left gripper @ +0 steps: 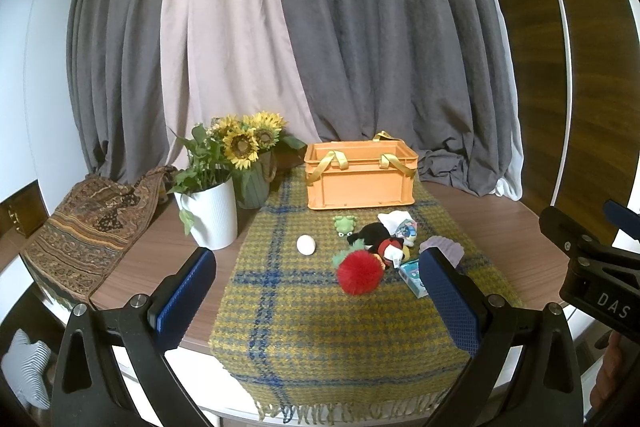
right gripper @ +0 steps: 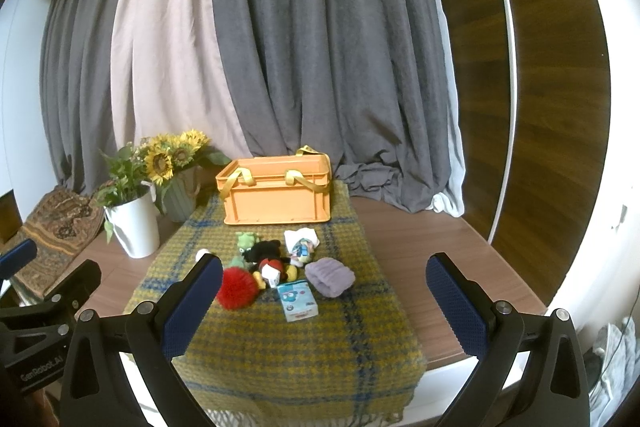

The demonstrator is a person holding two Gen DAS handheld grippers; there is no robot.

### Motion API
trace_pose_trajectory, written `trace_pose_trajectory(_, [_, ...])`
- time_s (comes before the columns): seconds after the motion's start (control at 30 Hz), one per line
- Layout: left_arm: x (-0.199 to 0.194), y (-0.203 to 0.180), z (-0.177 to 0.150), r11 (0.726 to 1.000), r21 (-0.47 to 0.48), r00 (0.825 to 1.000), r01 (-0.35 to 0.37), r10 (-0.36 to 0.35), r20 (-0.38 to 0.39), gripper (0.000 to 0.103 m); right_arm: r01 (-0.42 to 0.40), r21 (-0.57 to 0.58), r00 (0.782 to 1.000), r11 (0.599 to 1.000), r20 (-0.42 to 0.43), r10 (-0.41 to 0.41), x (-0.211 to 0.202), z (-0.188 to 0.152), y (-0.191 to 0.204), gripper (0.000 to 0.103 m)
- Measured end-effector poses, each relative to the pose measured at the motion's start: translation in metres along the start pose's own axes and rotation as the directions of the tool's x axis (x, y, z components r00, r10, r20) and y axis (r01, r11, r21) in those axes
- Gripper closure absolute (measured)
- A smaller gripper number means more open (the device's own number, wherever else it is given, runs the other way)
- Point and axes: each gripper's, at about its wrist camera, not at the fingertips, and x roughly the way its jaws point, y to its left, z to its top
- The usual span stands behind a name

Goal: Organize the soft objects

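An orange crate (left gripper: 360, 183) (right gripper: 278, 197) with yellow straps stands at the back of a yellow-and-blue plaid cloth (left gripper: 320, 327) (right gripper: 280, 347). In front of it lie a red pom-pom (left gripper: 359, 273) (right gripper: 237, 287), a black-and-red plush (left gripper: 380, 239) (right gripper: 272, 261), a green frog toy (left gripper: 345, 225) (right gripper: 246, 243), a white egg-shaped ball (left gripper: 306, 245), a lilac knit piece (right gripper: 330, 277) (left gripper: 446, 247), a white cloth bundle (left gripper: 400, 223) (right gripper: 302, 243) and a small blue box (right gripper: 298, 301) (left gripper: 414, 279). My left gripper (left gripper: 316, 291) and right gripper (right gripper: 324, 295) are both open and empty, held above the near edge of the cloth.
A white pot with green leaves (left gripper: 212, 215) (right gripper: 134, 227) and a grey-green vase of sunflowers (left gripper: 252, 167) (right gripper: 176, 183) stand left of the crate. A patterned brown scarf (left gripper: 88, 223) hangs over the table's left edge. Grey curtains (left gripper: 360, 47) hang behind.
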Motion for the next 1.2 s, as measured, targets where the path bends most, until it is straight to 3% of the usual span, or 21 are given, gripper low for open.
trace_pose_trajectory(0.67, [0.010, -0.001, -0.006, 0.999, -0.002, 0.999, 0.036, -0.036, -0.025, 0.000, 0.001, 0.000, 1.000, 1.000, -0.009, -0.001, 0.002, -0.002, 0.001, 0.000])
trace_pose_trajectory(1.2, [0.095, 0.000, -0.019, 0.989, 0.106, 0.994, 0.099, -0.092, -0.066, 0.000, 0.013, -0.012, 0.993, 1.000, -0.119, -0.015, 0.087, -0.023, 0.021, 0.000])
